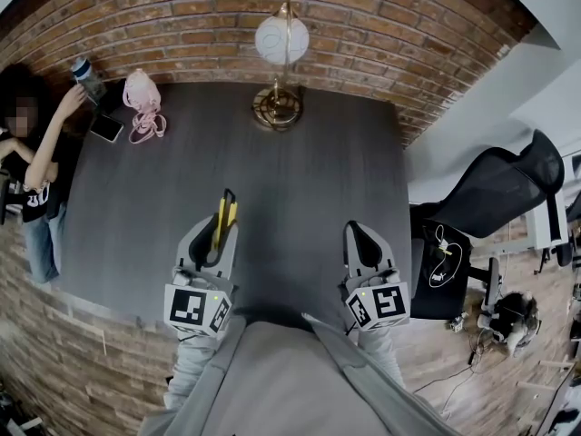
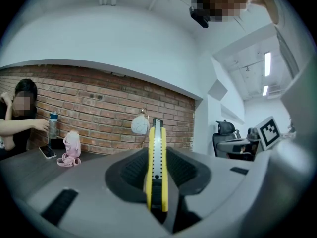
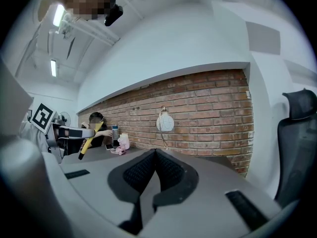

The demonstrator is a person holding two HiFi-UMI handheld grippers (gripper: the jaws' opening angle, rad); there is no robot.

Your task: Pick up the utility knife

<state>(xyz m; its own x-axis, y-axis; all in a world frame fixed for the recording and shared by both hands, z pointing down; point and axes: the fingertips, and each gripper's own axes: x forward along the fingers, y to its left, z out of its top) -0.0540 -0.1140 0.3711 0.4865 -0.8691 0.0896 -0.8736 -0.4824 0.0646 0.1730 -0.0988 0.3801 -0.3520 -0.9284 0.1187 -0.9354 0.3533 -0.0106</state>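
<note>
Two hand-held tools above a dark bench [image 1: 300, 180], both pointing roughly level toward the brick wall. The left tool [image 2: 157, 155] stands about half closed, its ribbed pads pressing on the two flat sides of the utility knife [image 2: 156, 167], which sits edge-up between the jaws and reaches forward past their tips; seen from the head view it appears clear of the bench surface, so the pick-up is judged done or nearly so. The right tool [image 3: 154, 155] has its jaws drawn together with nothing between them and hangs level beside the left one, well apart from the knife. Far ahead of both tools a globe lamp [image 1: 281, 39] stands at the wall; ahead and to the left of the left tool lie a pink bottle [image 1: 141, 94] and a phone [image 1: 107, 127], next to a seated person [image 1: 36, 162]. Handling, as judged: the knife is light, stiff and narrow, with a smooth yellow casing that could slip or pivot. Grip across the broad faces at mid-body, behind the black nose, is soundest. Whether the blade is out cannot be told.
</note>
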